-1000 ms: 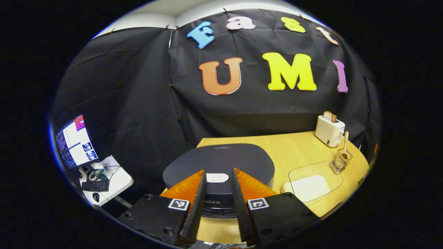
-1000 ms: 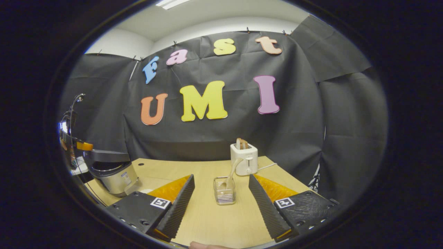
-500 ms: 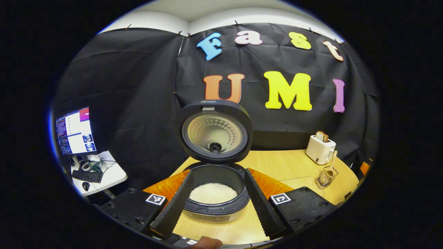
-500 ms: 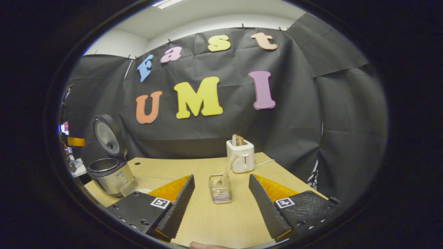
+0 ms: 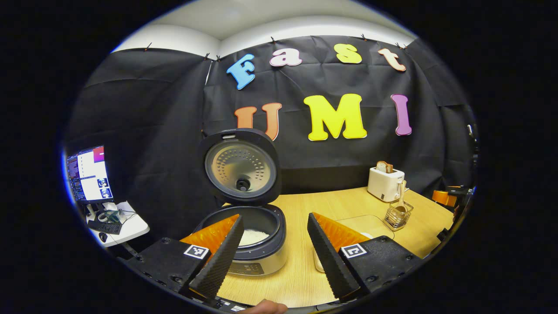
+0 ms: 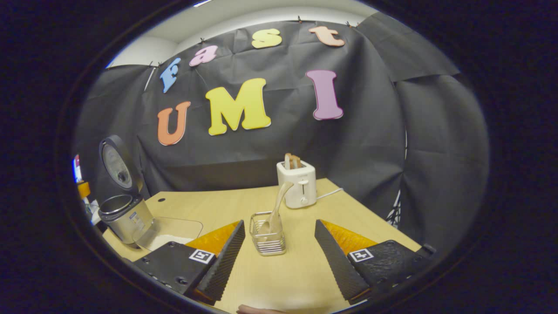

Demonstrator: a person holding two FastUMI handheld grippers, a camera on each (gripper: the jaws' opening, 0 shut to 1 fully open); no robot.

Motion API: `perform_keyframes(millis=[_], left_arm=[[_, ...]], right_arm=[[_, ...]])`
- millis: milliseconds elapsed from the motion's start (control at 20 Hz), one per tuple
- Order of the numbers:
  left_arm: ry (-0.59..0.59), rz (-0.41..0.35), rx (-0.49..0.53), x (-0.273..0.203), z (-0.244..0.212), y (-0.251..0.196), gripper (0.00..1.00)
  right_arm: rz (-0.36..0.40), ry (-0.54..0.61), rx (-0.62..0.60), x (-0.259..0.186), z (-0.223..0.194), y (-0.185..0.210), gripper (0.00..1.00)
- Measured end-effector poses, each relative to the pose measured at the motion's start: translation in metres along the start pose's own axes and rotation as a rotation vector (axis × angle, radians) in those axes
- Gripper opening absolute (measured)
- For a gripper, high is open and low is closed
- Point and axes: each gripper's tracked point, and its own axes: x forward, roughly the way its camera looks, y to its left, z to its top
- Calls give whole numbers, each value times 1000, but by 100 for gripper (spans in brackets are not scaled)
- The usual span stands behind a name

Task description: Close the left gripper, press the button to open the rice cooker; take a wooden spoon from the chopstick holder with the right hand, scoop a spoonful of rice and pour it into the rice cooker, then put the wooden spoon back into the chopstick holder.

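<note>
The rice cooker (image 5: 244,235) lid has sprung up; my left gripper (image 5: 272,248) has released and backed off; right gripper (image 6: 279,257), spread wide, nears the wooden spoon (image 6: 274,209).

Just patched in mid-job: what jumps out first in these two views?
The dark round rice cooker stands at the table's left end with its lid up and white rice inside. Ahead of the open right gripper, the light wooden spoon leans in the clear chopstick holder, before a white toaster. The left gripper is open too.
</note>
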Motion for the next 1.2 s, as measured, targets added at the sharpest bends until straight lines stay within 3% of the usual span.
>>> perform_keyframes(millis=[100, 200, 250, 300, 450, 550, 600, 700, 950, 1150, 1200], left_arm=[[1, -10, -2, -1, -6, -13, 94], [-8, -29, -39, 1, -6, -26, 94], [-22, -47, -65, 1, -6, -31, 100], [-34, -53, -91, 3, -4, -34, 94], [-3, -76, -81, 5, -14, -35, 96], [12, -59, -62, 8, -18, -25, 91], [22, -55, -55, 9, -23, -22, 96], [36, -18, -62, 12, -27, -7, 96], [22, 23, -84, 10, -26, 16, 97], [28, 2, -82, 11, -28, 15, 97], [31, 2, -76, 11, -29, 16, 97]], right_arm=[[40, 38, 33, 22, 0, 9, 92], [36, 69, 34, 48, 2, 12, 92], [38, 81, 24, 62, 4, 14, 96], [41, 94, 14, 75, 4, 17, 92], [4, 146, -7, 116, 0, 12, 96], [-11, 167, -2, 143, -1, 10, 96], [-11, 171, 7, 156, 0, 10, 96], [-15, 207, 48, 180, -6, 9, 92], [-73, 293, 110, 225, -16, -6, 95], [-79, 342, 142, 244, -21, -6, 81], [-75, 343, 147, 245, -21, -4, 72]])
